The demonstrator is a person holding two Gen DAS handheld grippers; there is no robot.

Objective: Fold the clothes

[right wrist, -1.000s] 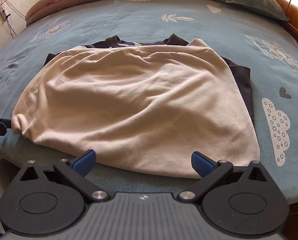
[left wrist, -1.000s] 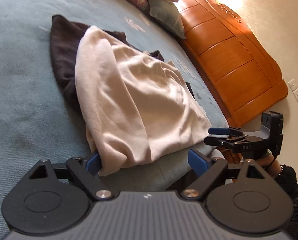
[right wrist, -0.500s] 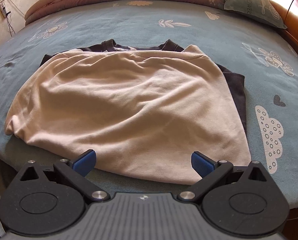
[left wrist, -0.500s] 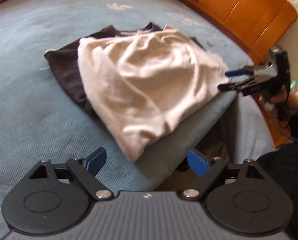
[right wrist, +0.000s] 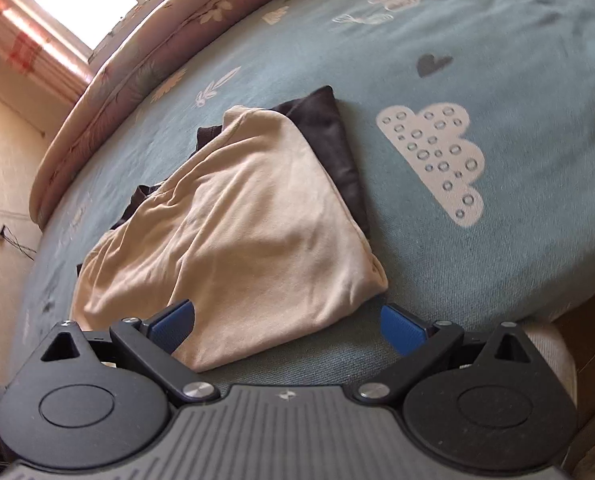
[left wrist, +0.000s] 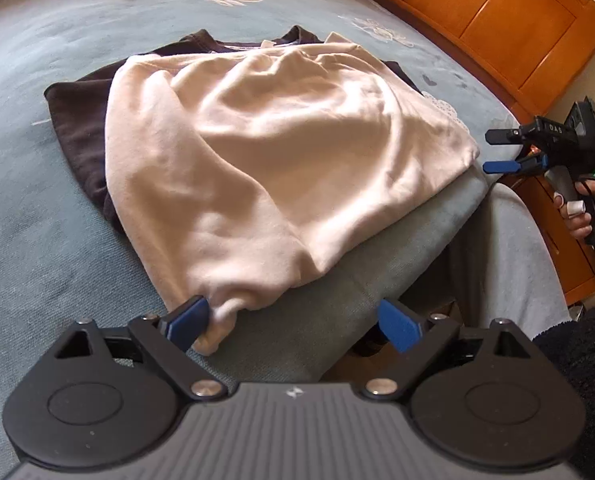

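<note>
Left wrist view, shirt: cream shirt (left wrist: 281, 168) lies spread and wrinkled on the bed (left wrist: 37, 240), on top of a dark garment (left wrist: 77, 120) that sticks out along its far and left edges. Near hem sits close to the bed edge.
Left wrist view, left gripper (left wrist: 293, 324): fingers wide apart, holding nothing. One blue pad touches the bunched near corner of the shirt; the other is well clear, over the bed edge.
Left wrist view, right gripper (left wrist: 501, 151): seen from the side in a hand (left wrist: 589, 212), fingers apart with a gap, empty, just off the shirt's right corner.
Left wrist view, risk: if the fingers close as they stand, the corner could be only half caught, a thin pinch likely to slip when lifted. Bunched hem may also mean catching one layer only.
Right wrist view, shirt: cream shirt (right wrist: 237, 232) runs away from the camera, dark garment (right wrist: 329, 140) showing past its far right side; near corner sits between the pads.
Right wrist view, right gripper (right wrist: 287, 326): fingers spread wide, nothing held; left pad over the hem, right pad over bare bed (right wrist: 517, 240).
Right wrist view, risk: a deep bite could grab the blanket or the dark garment below and drag both along. Uneven grips on the two corners would skew the fold, and cloth this near the edge could slide off the bed.
Stage: cannot tell whether the shirt is awaiting a fold or already part-folded.
</note>
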